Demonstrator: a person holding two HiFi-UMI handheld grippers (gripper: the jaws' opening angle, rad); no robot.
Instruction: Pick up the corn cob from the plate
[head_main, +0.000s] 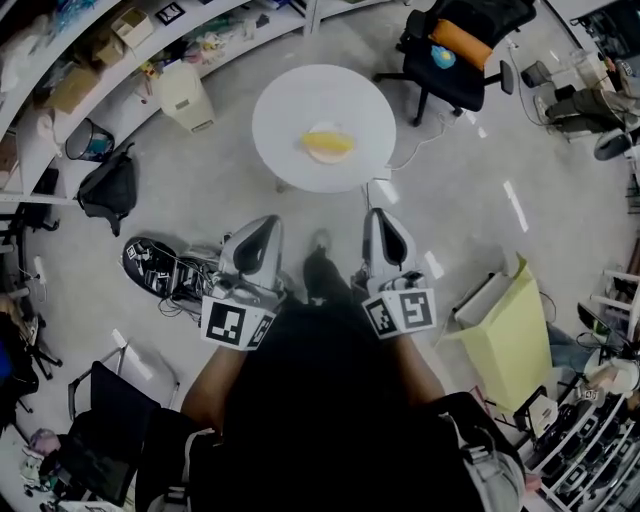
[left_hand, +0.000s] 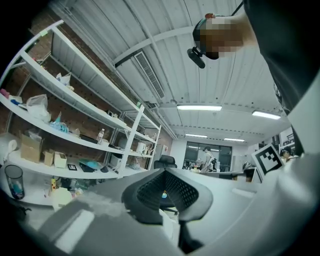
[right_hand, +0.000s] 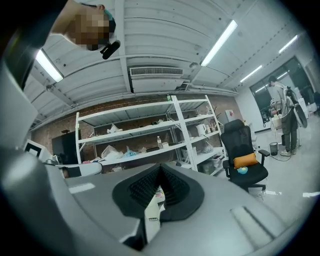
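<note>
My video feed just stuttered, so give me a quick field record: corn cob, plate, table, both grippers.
corn cob: yellow, lying on the plate
plate: near the middle of the round white table
left gripper: shut, empty, short of the table
right gripper: shut, empty, short of the table
task: cob not yet picked up

No legible words, brands or numbers anywhere. Only square black-and-white code markers, patterns rather than letters: on the cube (head_main: 237, 325) of the left gripper (head_main: 267, 224), on the cube (head_main: 402, 312) of the right gripper (head_main: 378, 216), and on a dark device (head_main: 152, 264) on the floor.
</note>
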